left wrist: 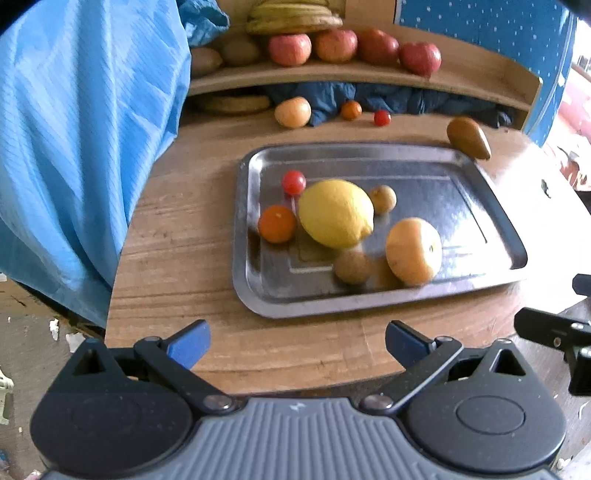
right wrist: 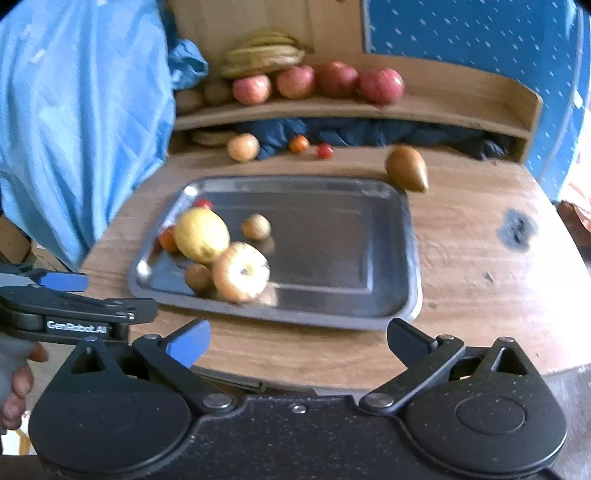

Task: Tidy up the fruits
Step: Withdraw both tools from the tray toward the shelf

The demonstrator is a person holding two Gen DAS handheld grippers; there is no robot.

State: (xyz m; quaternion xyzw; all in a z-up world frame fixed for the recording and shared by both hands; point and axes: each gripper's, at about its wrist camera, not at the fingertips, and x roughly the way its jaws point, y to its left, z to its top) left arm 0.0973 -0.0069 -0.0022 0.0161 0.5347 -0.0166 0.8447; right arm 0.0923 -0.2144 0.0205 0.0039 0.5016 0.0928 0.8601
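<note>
Both of your grippers hang over the near edge of the wooden table (left wrist: 177, 236), short of the metal tray (left wrist: 509, 258). Your left gripper (left wrist: 297, 341) has its blue-padded fingers spread wide with nothing between them. Your right gripper (right wrist: 297, 341) is likewise spread wide and holds nothing; from its camera you can see the left tool at the far left edge of the view, beside the tray's near-left corner.

Take the tray as your landmark. Six fruits sit in its left half: a lemon (left wrist: 335, 213) in the middle of the group, a cherry tomato (left wrist: 294, 182) just behind it on the left, a small orange citrus (left wrist: 277, 223) touching or nearly touching the lemon's left side, a small brown round fruit (left wrist: 383, 198) just to the lemon's right, another brown round fruit (left wrist: 352, 266) in front of the lemon, and a yellow-orange apple (left wrist: 413, 251) right beside that one. The tray's right half is bare metal.

Off the tray, a brown pear (left wrist: 468, 138) lies at its far-right corner, overlapping the rim in the picture. Behind the tray, near the dark blue cloth (left wrist: 406, 98), lie a pale orange fruit (left wrist: 292, 112), a second small orange citrus (left wrist: 351, 109) and a second cherry tomato (left wrist: 382, 117). On the wooden shelf (left wrist: 332, 75) above them sit four red apples (left wrist: 334, 45) in a row, with bananas (left wrist: 291, 16) behind.
</note>
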